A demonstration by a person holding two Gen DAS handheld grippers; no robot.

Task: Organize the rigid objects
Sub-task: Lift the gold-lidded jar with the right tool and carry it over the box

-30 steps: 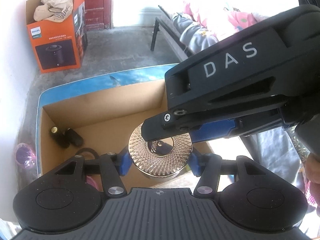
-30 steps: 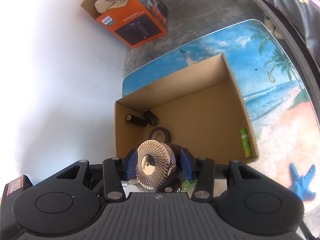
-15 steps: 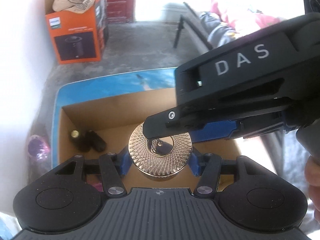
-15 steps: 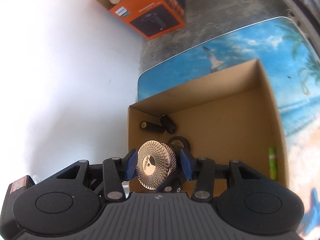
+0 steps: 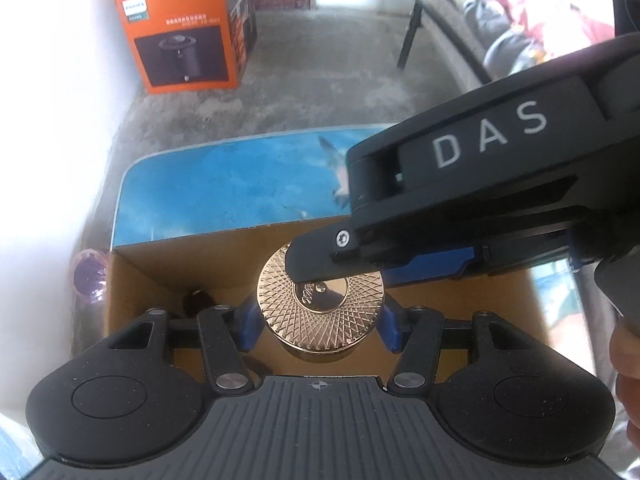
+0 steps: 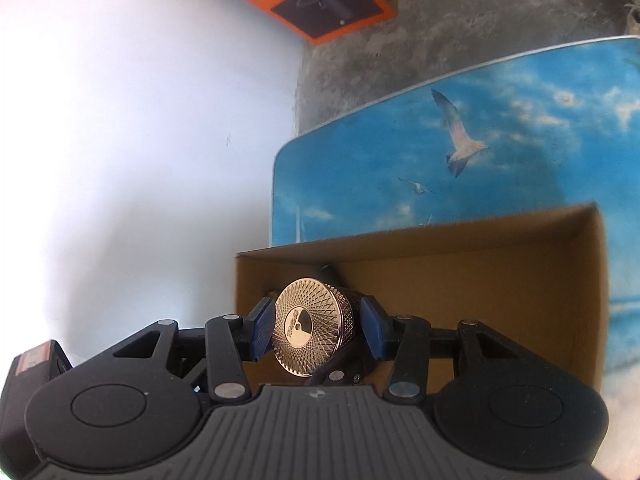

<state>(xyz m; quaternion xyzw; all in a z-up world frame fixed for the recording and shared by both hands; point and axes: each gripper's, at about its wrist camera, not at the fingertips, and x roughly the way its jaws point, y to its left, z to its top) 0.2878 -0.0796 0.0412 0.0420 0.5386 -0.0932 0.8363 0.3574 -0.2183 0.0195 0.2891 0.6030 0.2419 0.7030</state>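
Observation:
A gold round jar with a patterned lid (image 5: 320, 304) is held over an open cardboard box (image 5: 168, 264). My left gripper (image 5: 320, 322) is shut on its sides. My right gripper (image 6: 316, 326) is also shut on the jar (image 6: 310, 330); its black body reaches in from the right in the left wrist view (image 5: 480, 200) and covers part of the lid. The box (image 6: 520, 272) stands on a table with a beach print (image 6: 480, 152). A small dark bottle (image 5: 196, 300) lies inside at the box's left, mostly hidden by my fingers.
An orange Philips carton (image 5: 184, 32) stands on the concrete floor by the white wall (image 6: 140, 140). A purple object (image 5: 90, 276) sits left of the box. A bench with clothes (image 5: 500, 40) is at the far right.
Both grippers with the jar have moved lower and closer to the box. The box's far wall and table now fill more of the views. Both grips are unchanged.

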